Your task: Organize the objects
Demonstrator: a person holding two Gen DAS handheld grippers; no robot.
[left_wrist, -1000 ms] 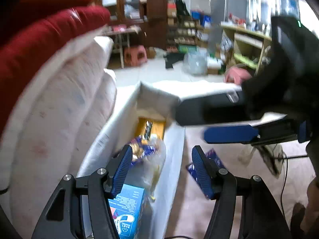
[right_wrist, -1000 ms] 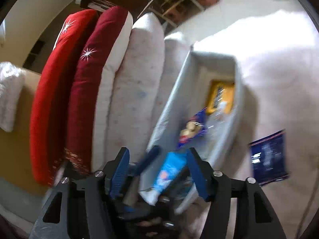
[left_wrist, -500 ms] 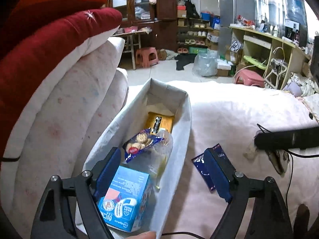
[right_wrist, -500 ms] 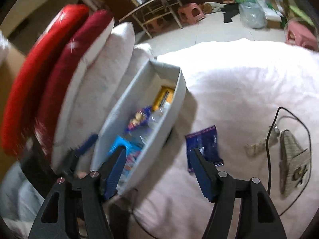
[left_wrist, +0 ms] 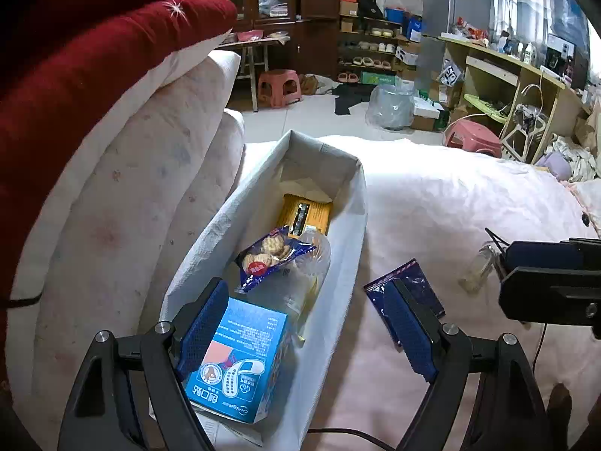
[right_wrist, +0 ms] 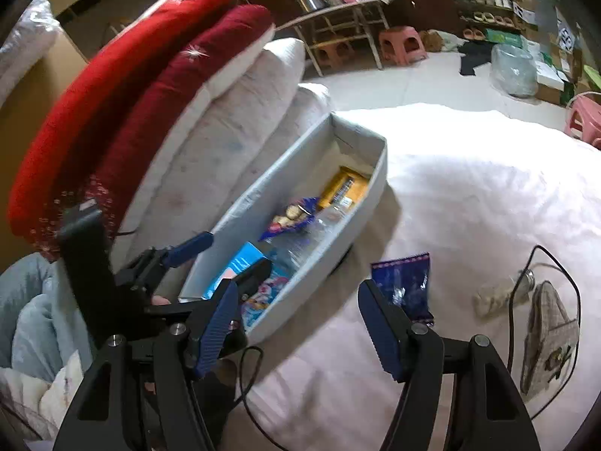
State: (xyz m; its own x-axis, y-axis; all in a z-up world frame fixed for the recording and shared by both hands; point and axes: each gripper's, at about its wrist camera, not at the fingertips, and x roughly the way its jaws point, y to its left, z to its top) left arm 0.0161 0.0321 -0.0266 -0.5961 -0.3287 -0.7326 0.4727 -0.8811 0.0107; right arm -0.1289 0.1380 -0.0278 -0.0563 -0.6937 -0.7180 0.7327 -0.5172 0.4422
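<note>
A long white box (left_wrist: 353, 233) (right_wrist: 375, 188) lies on the bed beside the pillows. It holds a blue carton (left_wrist: 240, 353) (right_wrist: 248, 263), a cookie packet (left_wrist: 274, 259) (right_wrist: 293, 218), a clear plastic bottle (left_wrist: 315, 263) (right_wrist: 319, 233) and a yellow packet (left_wrist: 306, 212) (right_wrist: 345, 188). A dark blue snack packet (left_wrist: 420, 289) (right_wrist: 405, 282) lies on the bedcover to the right of the box. My left gripper (left_wrist: 308, 330) is open and empty over the box's near end. My right gripper (right_wrist: 296, 323) is open and empty, above the bedcover near the blue packet.
Red and white pillows (left_wrist: 112, 120) (right_wrist: 169, 105) stack along the box's left side. A small glass bottle (left_wrist: 477, 267) (right_wrist: 496, 297), a black cable (right_wrist: 526, 263) and a grey pouch (right_wrist: 548, 334) lie on the bed at the right. Stools and shelves stand beyond the bed.
My right gripper has pulled back from over the box to the right side. My left gripper has drawn back and opened wider. The carton now lies free in the box.
</note>
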